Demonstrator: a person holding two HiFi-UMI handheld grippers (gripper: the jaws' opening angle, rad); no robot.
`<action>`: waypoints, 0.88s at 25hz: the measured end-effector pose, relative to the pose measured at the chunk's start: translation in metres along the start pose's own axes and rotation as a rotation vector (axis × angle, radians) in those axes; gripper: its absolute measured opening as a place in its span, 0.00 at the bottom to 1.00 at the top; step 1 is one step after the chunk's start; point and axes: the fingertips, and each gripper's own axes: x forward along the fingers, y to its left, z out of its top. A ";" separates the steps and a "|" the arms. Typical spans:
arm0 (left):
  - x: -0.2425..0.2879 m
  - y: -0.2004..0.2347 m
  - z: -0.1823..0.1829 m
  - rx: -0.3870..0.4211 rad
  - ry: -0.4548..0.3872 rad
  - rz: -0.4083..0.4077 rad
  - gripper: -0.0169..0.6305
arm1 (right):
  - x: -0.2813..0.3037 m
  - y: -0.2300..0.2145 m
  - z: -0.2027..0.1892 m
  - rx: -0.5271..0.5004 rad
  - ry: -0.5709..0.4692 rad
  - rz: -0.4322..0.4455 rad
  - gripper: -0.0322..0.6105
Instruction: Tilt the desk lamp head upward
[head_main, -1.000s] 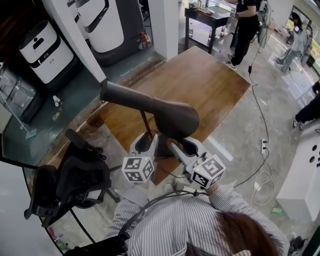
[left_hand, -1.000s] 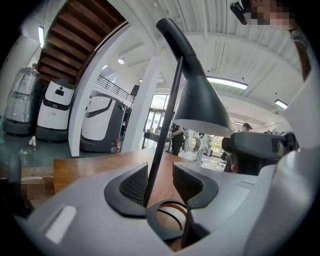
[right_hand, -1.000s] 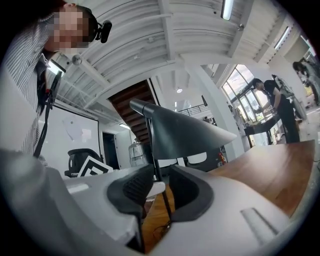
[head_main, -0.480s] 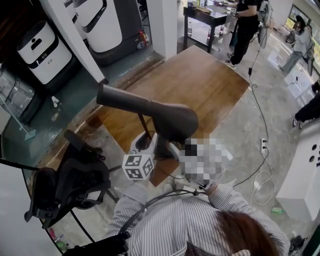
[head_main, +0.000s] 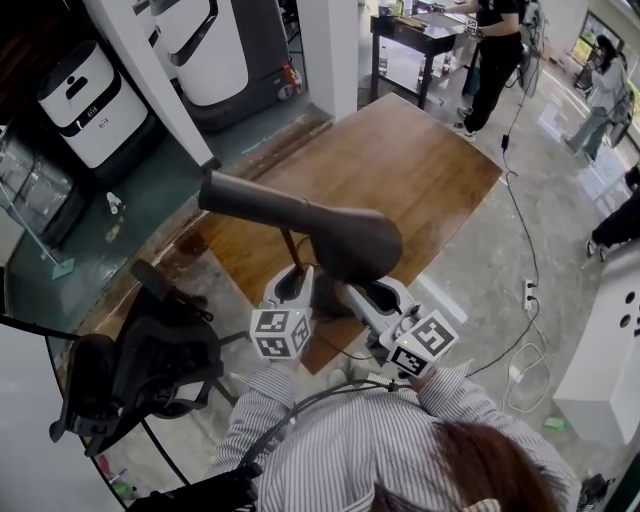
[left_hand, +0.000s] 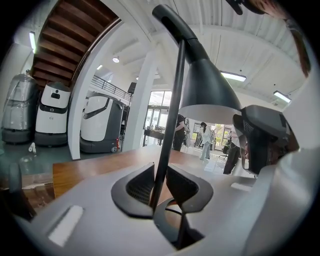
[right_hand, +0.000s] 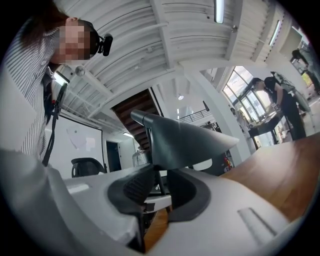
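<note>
**A:** Containers?

**B:** A clear tank (head_main: 22, 178) sits off the table's left side, beside the white robots (head_main: 85, 100). Can't tell what's in it.

**A:** Left gripper?

**B:** The left gripper (left_hand: 161, 172) has its jaws almost together, pinched on the lamp's stem (left_hand: 168, 125) low down. There's a pad on either side of it. The stem runs up between them, leaning slightly.

**A:** Right?

**B:** The right gripper (right_hand: 159, 175) comes in from below. Only a narrow gap shows between its jaws, and they're clamped on the lower rim of the head (right_hand: 185, 142). The stem shows just behind that gap.

**A:** Where's the lamp?

**B:** It's at the near edge of the wood table (head_main: 400, 170), right in front of the striped shirt (head_main: 350, 440). From the head view both grippers sit side by side under the head. The head lies close to level, wide end toward the person and narrow neck pointing away to the left. The left gripper view shows the shade opening facing down at the tabletop.

**A:** Further out?

**B:** A black chair (head_main: 150, 350) is at the person's left, near the table corner. A cable (head_main: 520, 220) trails across the floor on the right. People (head_main: 495, 50) stand past the table's far end.
</note>
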 end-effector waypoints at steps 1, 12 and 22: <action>0.000 0.000 0.000 0.001 0.000 0.000 0.14 | -0.001 0.000 0.001 -0.004 -0.001 -0.001 0.17; 0.004 0.001 -0.003 -0.001 0.019 0.002 0.14 | -0.014 -0.010 0.026 -0.064 -0.023 -0.039 0.16; 0.007 0.001 -0.006 0.028 0.038 0.006 0.13 | -0.027 -0.017 0.065 -0.129 -0.070 -0.088 0.16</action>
